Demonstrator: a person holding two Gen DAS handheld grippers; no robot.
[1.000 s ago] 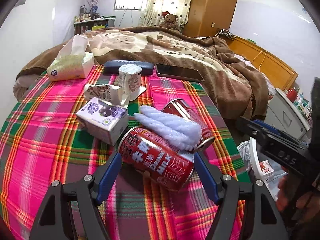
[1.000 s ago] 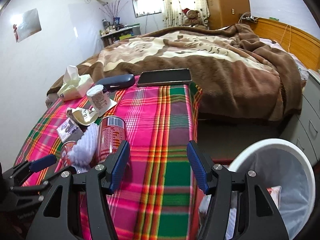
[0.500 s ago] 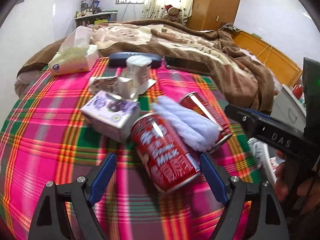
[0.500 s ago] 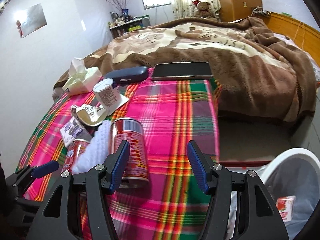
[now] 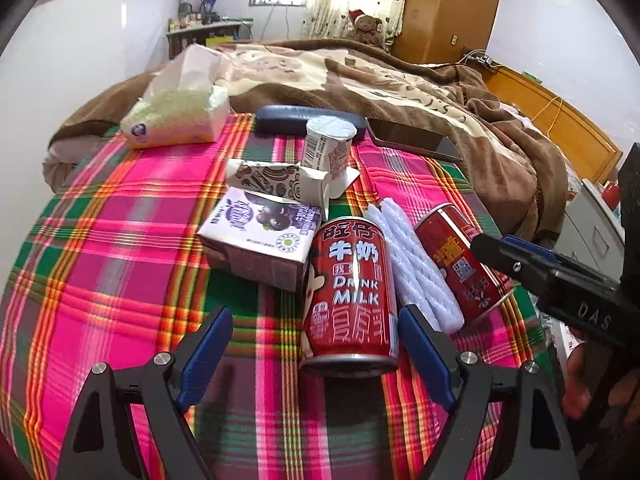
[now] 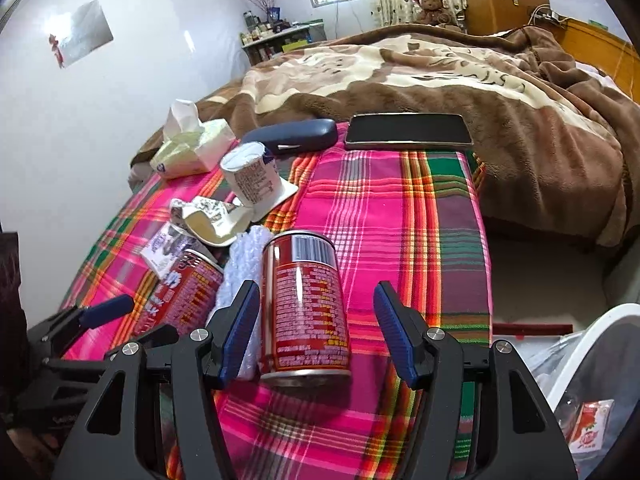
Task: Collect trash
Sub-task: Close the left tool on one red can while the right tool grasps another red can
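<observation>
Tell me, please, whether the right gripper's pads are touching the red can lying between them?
Apart. The right wrist view shows plaid cloth between the red can and the right-hand pad, and white foam behind the left-hand gap; right gripper open.

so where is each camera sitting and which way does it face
Left wrist: rides the left claw, looking forward and down across the plaid blanket at a milk can lying between its open fingers; the right claw and a hand show at the right.
Right wrist: rides the right claw, facing the second can between its open fingers, with the left claw at lower left and the bin at right.
Shared: both cans, the white foam, the cup, the tissues.
</observation>
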